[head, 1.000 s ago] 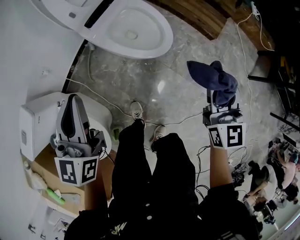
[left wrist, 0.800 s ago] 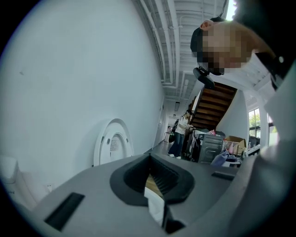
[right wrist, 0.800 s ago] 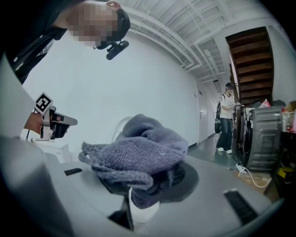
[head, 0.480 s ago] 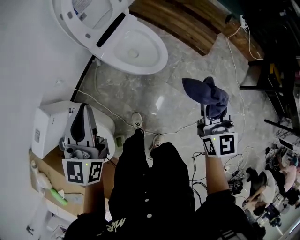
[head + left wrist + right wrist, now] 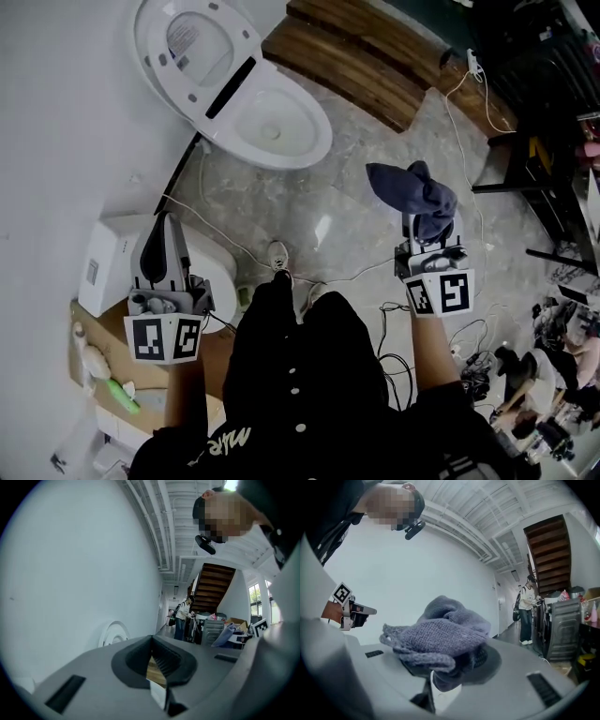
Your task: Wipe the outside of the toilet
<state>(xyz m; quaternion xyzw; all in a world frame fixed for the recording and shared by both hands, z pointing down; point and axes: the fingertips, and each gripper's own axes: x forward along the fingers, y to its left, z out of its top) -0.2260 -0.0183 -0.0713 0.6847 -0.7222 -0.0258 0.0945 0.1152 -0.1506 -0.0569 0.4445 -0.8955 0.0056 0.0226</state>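
Right gripper [image 5: 424, 225] is clamped on the cloth [image 5: 411, 190]. Left gripper [image 5: 164, 225] is closed and empty. The toilet [image 5: 319, 141] is ahead on the floor, well apart from both. Approach low, press the loose bunch onto the bowl's outer wall, keep the jaws off the porcelain.

Head view looks steeply down; others, seemingly, upward.

Grey marbled floor [image 5: 347, 187], white wall [image 5: 66, 112] along the left, dark wooden platform [image 5: 366, 70] at the far edge, brown staircase [image 5: 213, 585], white beamed ceiling [image 5: 487, 522], bright window [image 5: 255, 597]
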